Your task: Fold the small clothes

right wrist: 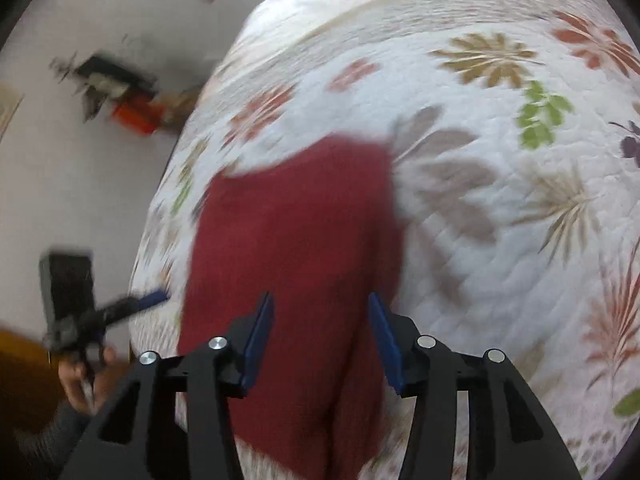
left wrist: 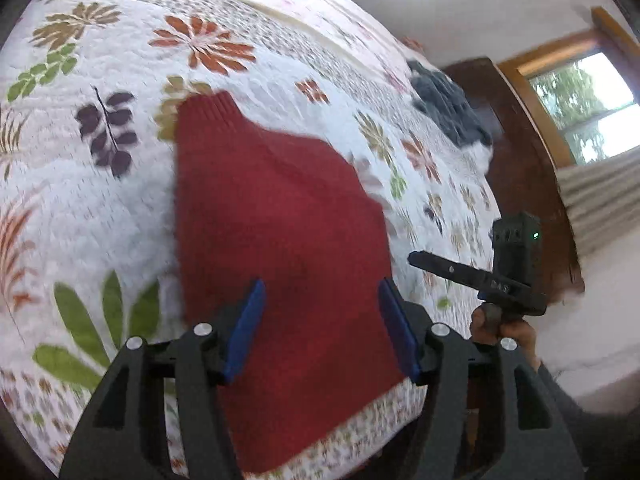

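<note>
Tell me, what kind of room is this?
Most likely a bedroom. A big bed covered with a flowery quilt fills the view, a red sweater lies on it, and there is a window with a wooden frame.

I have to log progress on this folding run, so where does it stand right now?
Done: the red knit garment lies on the floral quilt as a narrow shape, so it looks at least partly folded, though blur hides the details. In hand: nothing; the left gripper and right gripper are both open above it. Left: possibly a further fold, and a dark blue-grey garment lies crumpled near the bed's far edge.
</note>
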Tool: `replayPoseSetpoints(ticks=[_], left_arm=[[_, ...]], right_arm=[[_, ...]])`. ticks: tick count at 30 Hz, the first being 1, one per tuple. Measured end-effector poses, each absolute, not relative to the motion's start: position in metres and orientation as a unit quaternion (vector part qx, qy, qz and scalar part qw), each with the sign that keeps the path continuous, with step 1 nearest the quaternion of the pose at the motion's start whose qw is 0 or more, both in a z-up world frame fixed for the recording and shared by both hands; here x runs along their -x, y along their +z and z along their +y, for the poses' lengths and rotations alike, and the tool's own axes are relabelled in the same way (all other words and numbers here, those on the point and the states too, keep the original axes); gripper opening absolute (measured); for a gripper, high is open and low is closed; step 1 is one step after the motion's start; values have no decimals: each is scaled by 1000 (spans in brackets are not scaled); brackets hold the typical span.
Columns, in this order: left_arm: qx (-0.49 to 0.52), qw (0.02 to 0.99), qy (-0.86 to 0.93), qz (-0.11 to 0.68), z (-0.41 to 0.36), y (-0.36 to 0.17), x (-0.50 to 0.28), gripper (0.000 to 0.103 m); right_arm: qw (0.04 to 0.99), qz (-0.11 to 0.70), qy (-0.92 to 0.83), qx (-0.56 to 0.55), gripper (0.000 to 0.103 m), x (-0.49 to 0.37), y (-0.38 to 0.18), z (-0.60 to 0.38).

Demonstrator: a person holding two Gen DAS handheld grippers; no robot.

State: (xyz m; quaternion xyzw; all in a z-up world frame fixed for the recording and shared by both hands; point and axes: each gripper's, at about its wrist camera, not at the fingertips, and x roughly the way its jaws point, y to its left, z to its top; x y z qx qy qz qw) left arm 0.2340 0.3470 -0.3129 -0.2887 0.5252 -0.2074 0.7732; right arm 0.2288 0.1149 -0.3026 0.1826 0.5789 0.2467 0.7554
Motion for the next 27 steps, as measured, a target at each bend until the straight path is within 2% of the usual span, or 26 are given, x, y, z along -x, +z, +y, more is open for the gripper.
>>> replayPoseSetpoints(ticks=[2,4,6,12,16,19,23,26,27], left_arm=[[265,768,-191,552,337,-331,-230,58],[266,761,-171,567,337,-350,-230,58],[279,758,-169,565,341,-350,-228,58],[278,780,-192,527,347,-305,-186,63],[272,765,-164,561,341,-336,-159,63],[249,749,-132,600,331,-370,-158,63],[245,758,-131,590,332,-351,-151,66],[219,779,-112,576,332,-319,-128,75],[204,786,-101,575,330,-311,-119,76]], right_arm=[[736,601,276,-144,30,-212,-314,138],[732,625,259,-83,9,-207,-337,152],[738,627,242,-56,0,-206,-347,153],[750,601,266,-75,3,-182,-299,146],[746,616,255,1,4,-153,-320,162],[748,632,205,3,3,-156,-348,149],[751,625,201,-61,3,-141,-331,126],[772,598,201,-79,15,-117,-303,114],[777,592,199,-79,25,-107,-295,111]])
